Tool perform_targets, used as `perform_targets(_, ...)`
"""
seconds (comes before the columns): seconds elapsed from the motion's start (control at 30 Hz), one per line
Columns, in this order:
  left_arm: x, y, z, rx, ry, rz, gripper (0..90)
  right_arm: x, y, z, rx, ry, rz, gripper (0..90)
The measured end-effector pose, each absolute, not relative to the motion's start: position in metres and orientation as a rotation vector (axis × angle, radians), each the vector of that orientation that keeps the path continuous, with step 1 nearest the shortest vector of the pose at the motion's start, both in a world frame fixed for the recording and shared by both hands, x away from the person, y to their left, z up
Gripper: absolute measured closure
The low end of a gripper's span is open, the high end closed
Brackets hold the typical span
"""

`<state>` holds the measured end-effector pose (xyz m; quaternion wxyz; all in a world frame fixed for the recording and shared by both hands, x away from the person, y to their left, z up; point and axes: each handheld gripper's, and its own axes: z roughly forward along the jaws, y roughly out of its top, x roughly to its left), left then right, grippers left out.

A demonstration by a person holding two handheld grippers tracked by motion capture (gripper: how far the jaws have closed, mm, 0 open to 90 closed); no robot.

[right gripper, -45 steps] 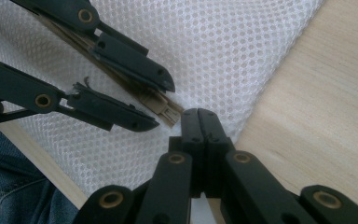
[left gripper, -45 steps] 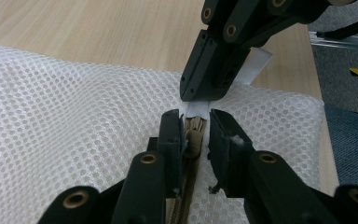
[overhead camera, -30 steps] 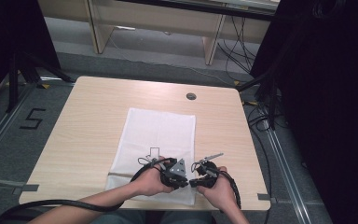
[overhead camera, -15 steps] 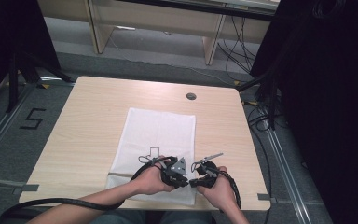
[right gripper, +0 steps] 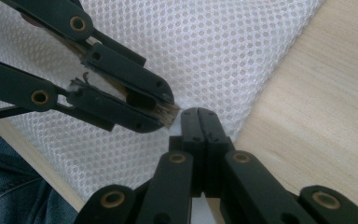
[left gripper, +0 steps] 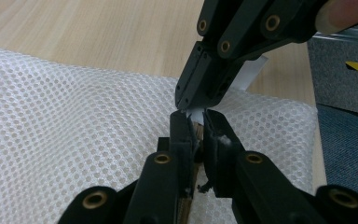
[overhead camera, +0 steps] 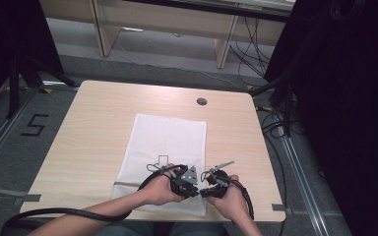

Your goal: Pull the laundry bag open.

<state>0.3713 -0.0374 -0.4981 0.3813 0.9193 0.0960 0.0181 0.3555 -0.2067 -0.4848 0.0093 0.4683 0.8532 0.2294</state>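
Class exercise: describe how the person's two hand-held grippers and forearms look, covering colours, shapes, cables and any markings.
Both the left gripper and right gripper are black, with jointed jaws pinned by brass-coloured rivets. The left carries a grey three-cornered plate and trails a thick black cable. Forearms are bare, unsleeved.

The high view looks forward and down from above the person's side, taking in the whole tabletop [overhead camera: 103, 123] and the white mesh cloth [overhead camera: 170, 142] from well back. The left gripper view rides low and very close over the cloth [left gripper: 74, 116], looking along its own tongs [left gripper: 196, 128] toward the tabletop's far edge. The right gripper view looks steeply down at close range, and both share the spot where the two pairs of tongs [right gripper: 200, 116] meet tip to tip.
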Motion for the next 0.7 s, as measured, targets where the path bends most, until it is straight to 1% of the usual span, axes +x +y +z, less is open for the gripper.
perform_targets(0.23, 0.3722, -0.0374, -0.498, 2.355, 0.229, 0.055, 82.4, 0.3546, -0.2065, -0.4841, 1.487, 2.654, 0.697, 90.0)
perform_targets(0.37, 0.3719, -0.0356, -0.5007, 2.338, 0.262, 0.037, 82.4, 0.355, -0.2067, -0.4848, 1.446, 2.66, 0.712, 90.0)
perform_targets(0.47, 0.3717, -0.036, -0.4998, 2.336, 0.241, 0.052, 82.3, 0.3552, -0.2068, -0.4849, 1.442, 2.659, 0.712, 90.0)
perform_targets(0.5, 0.3714, -0.0369, -0.4977, 2.349, 0.236, 0.046, 82.4, 0.3542, -0.2062, -0.484, 1.481, 2.652, 0.694, 90.0)
perform_targets(0.63, 0.3739, -0.0374, -0.4957, 2.359, 0.216, 0.04, 82.4, 0.3552, -0.2075, -0.4849, 1.446, 2.666, 0.721, 90.0)
perform_targets(0.7, 0.3741, -0.0374, -0.4956, 2.361, 0.215, 0.038, 82.4, 0.3543, -0.2068, -0.4842, 1.48, 2.657, 0.701, 90.0)
